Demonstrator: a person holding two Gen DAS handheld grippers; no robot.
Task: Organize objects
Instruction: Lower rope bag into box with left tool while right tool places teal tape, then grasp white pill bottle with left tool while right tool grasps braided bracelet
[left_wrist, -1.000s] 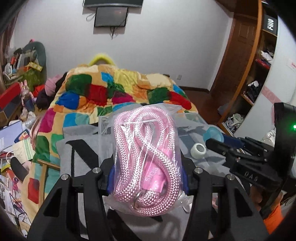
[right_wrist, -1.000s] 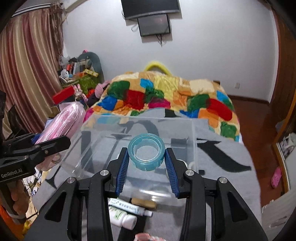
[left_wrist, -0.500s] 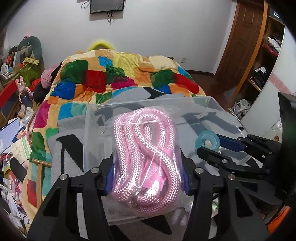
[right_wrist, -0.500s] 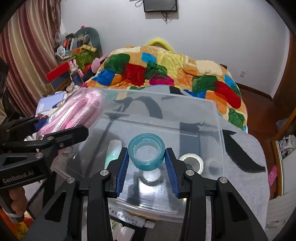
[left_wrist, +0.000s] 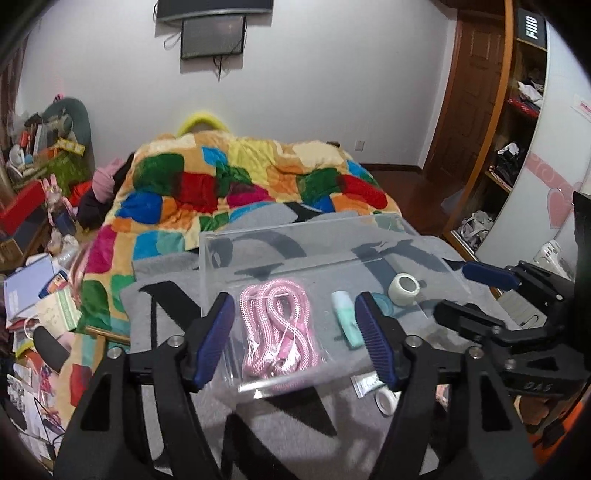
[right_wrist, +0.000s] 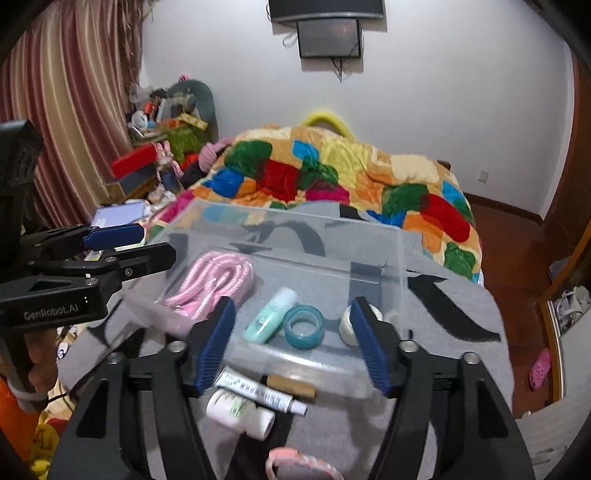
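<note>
A clear plastic box (left_wrist: 295, 236) (right_wrist: 400, 258) sits on the grey blanket. Inside lie a bagged pink rope (left_wrist: 277, 325) (right_wrist: 214, 280), a mint tube (left_wrist: 347, 321) (right_wrist: 269, 314), a blue tape roll (right_wrist: 303, 325) (left_wrist: 380, 304) and a white tape roll (left_wrist: 404, 289) (right_wrist: 347, 323). My left gripper (left_wrist: 295, 332) is open and empty, above the rope at the box's near edge. My right gripper (right_wrist: 293, 336) is open and empty, above the blue tape roll.
On the blanket before the box lie a white bottle (right_wrist: 240, 413), a thin white tube (right_wrist: 262, 393), a brown stick (right_wrist: 291, 386) and a pink band (right_wrist: 299, 461). A patchwork quilt (left_wrist: 240, 188) lies beyond. Clutter crowds the left; shelves (left_wrist: 517, 110) stand right.
Both grippers opened and let go. The pink rope and the blue tape roll now lie in the box, and both grippers have pulled back from it.
</note>
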